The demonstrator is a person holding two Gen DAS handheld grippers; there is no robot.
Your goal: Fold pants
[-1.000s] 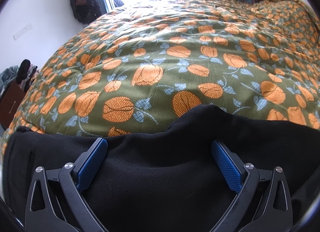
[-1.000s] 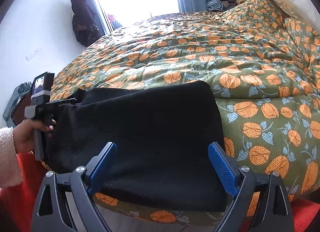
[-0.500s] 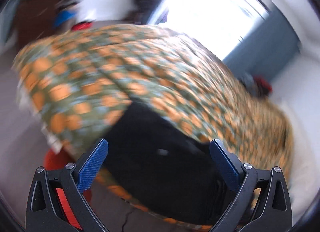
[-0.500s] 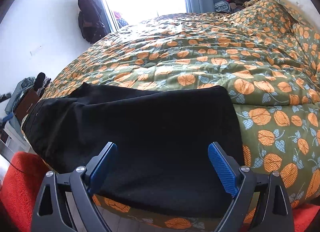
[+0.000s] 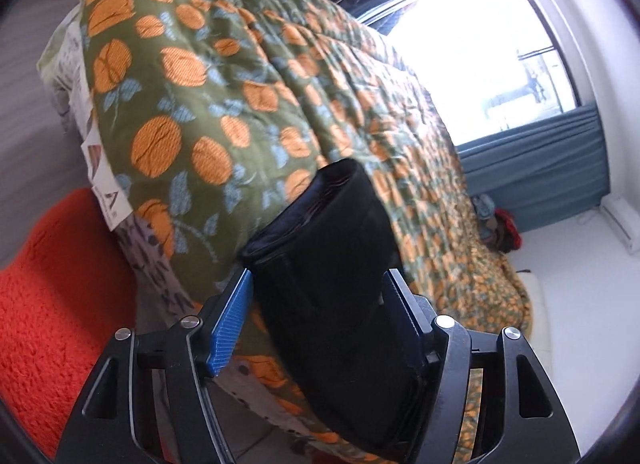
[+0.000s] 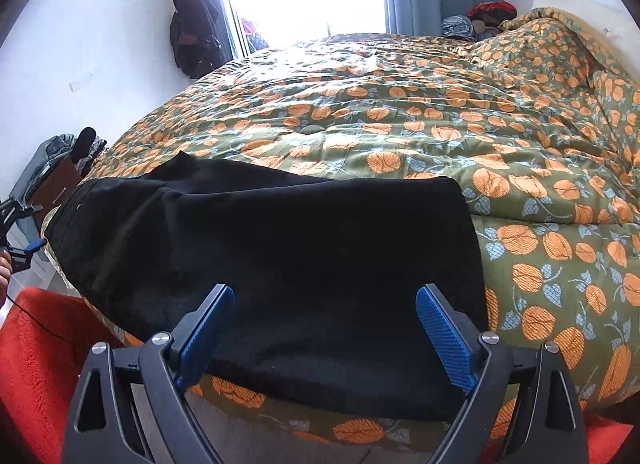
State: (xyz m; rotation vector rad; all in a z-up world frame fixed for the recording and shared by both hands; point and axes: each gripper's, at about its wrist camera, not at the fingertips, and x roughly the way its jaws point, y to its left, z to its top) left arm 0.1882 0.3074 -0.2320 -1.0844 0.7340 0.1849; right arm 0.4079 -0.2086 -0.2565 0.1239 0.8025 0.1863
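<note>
Black folded pants lie along the near edge of the bed's quilt. My right gripper hovers open over their near edge, with nothing pressed between its blue pads. The left wrist view is rolled and looks along the pants from their left end. There my left gripper has that layered end between its jaws, which are closing; I see no pad pressing on the cloth. The right wrist view catches the left gripper at the far left, just beside the pants' end, held by a hand.
A green quilt with orange flowers covers the whole bed. A red rug lies on the floor by the bed's corner. Dark clothes hang by the bright window. A heap of clothes sits beyond the bed.
My left gripper has swung from above the pants round to their left end, rolled over, and its jaws have narrowed around that end. The right gripper has stayed put and open.
</note>
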